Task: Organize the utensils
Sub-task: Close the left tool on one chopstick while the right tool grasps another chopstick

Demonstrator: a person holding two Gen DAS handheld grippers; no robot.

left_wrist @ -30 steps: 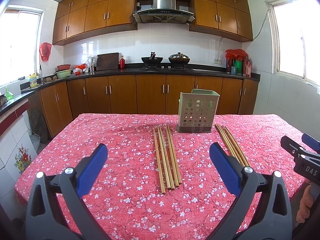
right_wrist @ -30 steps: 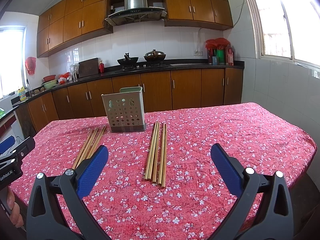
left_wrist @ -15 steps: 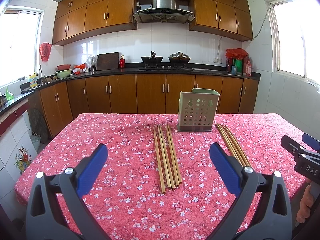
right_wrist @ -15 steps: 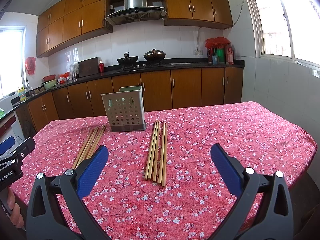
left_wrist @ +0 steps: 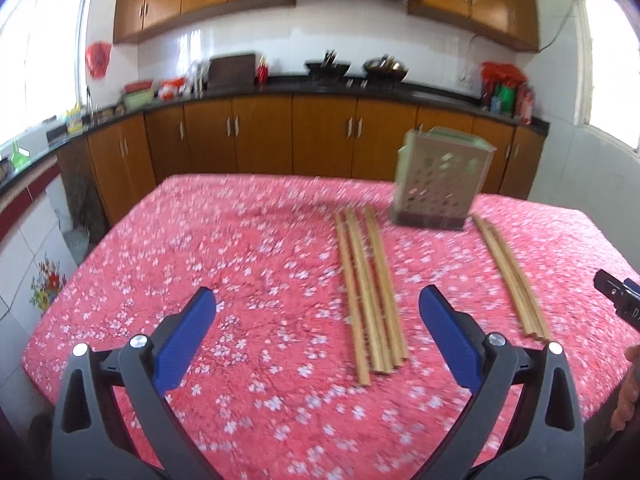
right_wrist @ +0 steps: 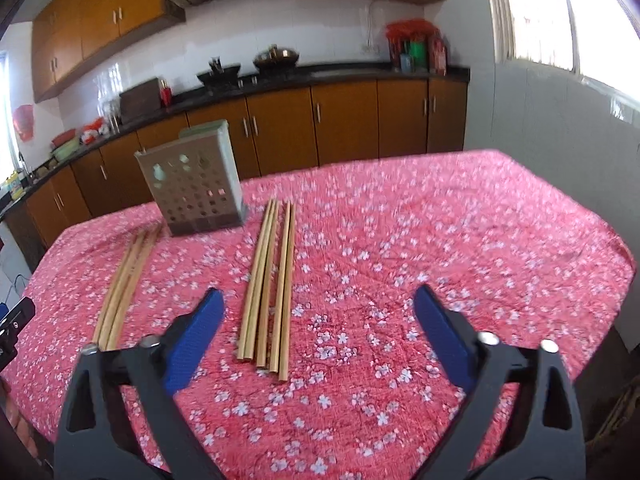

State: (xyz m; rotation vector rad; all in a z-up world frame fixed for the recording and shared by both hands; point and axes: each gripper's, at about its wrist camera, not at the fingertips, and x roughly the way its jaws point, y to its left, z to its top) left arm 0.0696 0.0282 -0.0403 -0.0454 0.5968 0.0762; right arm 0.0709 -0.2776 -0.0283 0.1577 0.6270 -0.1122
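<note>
Claws [left_wrist: 316,320] lower toward chopsticks [left_wrist: 370,292], perhaps unobstructed.

Floral-clothed table [left_wrist: 248,240]: chopsticks [left_wrist: 370,292], holder [left_wrist: 438,178].

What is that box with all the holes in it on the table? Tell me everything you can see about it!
The holey box is a pale grey-green utensil holder, likely plastic, with rows of round holes in its front wall, an open top and a darker base. It stands upright on the red flowery tablecloth, towards the far edge of the table. A bundle of chopsticks lies flat on each side of it, none visibly inside. Nothing grips it. Motion blur hides finer detail.
</note>
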